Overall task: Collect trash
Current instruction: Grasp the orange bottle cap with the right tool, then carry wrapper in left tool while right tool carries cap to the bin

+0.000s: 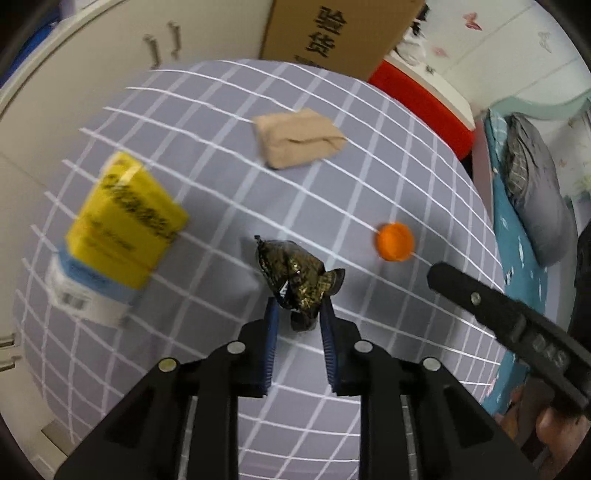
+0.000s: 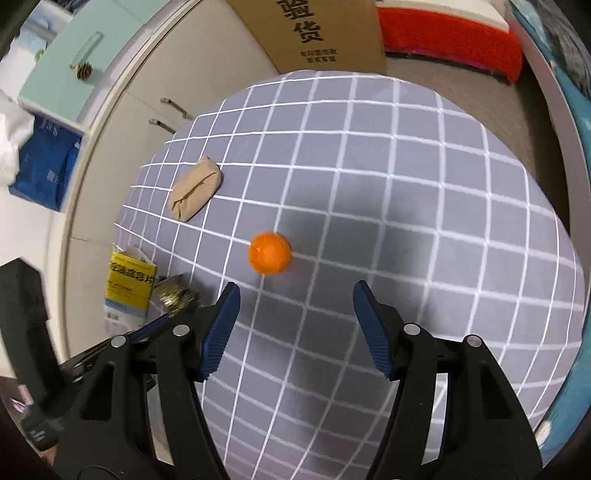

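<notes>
Left gripper (image 1: pixel 298 314) pinches crumpled dark wrapper (image 1: pixel 295 277) just left of orange cap (image 2: pixel 269 257) on checked cloth (image 2: pixel 406 184); right gripper (image 2: pixel 295 317) gapes, empty, near cap; lift w/ firm grip so wrapper can't slip

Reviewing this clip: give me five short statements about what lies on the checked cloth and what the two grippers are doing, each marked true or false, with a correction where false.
1. The left gripper is closed on the crumpled dark wrapper. True.
2. The right gripper grips the orange cap. False: its jaws stand open and empty, the cap lying ahead of them.
3. A folded beige packet lies on the checked cloth. True.
4. The yellow packet lies inside the cardboard box. False: it lies on the cloth, away from the box.
5. The cardboard box stands beyond the far edge of the cloth. True.
</notes>
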